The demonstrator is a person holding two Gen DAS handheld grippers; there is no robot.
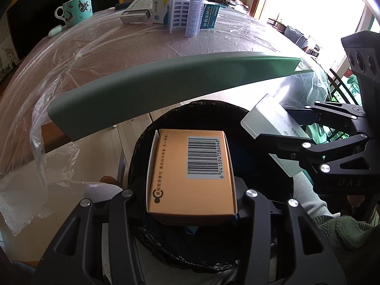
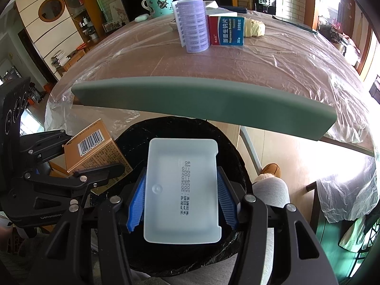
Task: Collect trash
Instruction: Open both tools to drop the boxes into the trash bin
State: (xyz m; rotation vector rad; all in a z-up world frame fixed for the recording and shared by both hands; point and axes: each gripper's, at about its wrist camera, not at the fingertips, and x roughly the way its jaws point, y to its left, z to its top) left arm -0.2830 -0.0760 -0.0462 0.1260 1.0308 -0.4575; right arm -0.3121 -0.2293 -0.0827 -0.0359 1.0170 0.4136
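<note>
Both grippers hold trash over the black-lined bin (image 1: 209,256), which stands below the near edge of the table (image 2: 237,66). The left gripper (image 1: 190,204) has its fingers closed on the long sides of an orange carton (image 1: 192,175), barcode face up, directly above the bin's mouth. The right gripper (image 2: 181,204) clamps a translucent white plastic tray (image 2: 182,190) between its blue ribbed fingers (image 2: 136,204), also above the bin's mouth; in the left wrist view the tray (image 1: 268,121) sits just right of the carton, apart from it.

Handling, as a judgement: the carton looks light and thin-walled, likely empty, so it would crush under a hard squeeze; hold across the long sides, as here, suits it. The tray is light, smooth and somewhat flexible, and could slip or bow; the ribbed fingers on its side rims give the surest purchase.

A grey-green bar (image 2: 201,104) lies along the table edge above the bin. Further boxes (image 2: 226,32), a mug (image 2: 159,3) and a perforated roll (image 2: 192,26) stand at the table's far side.
</note>
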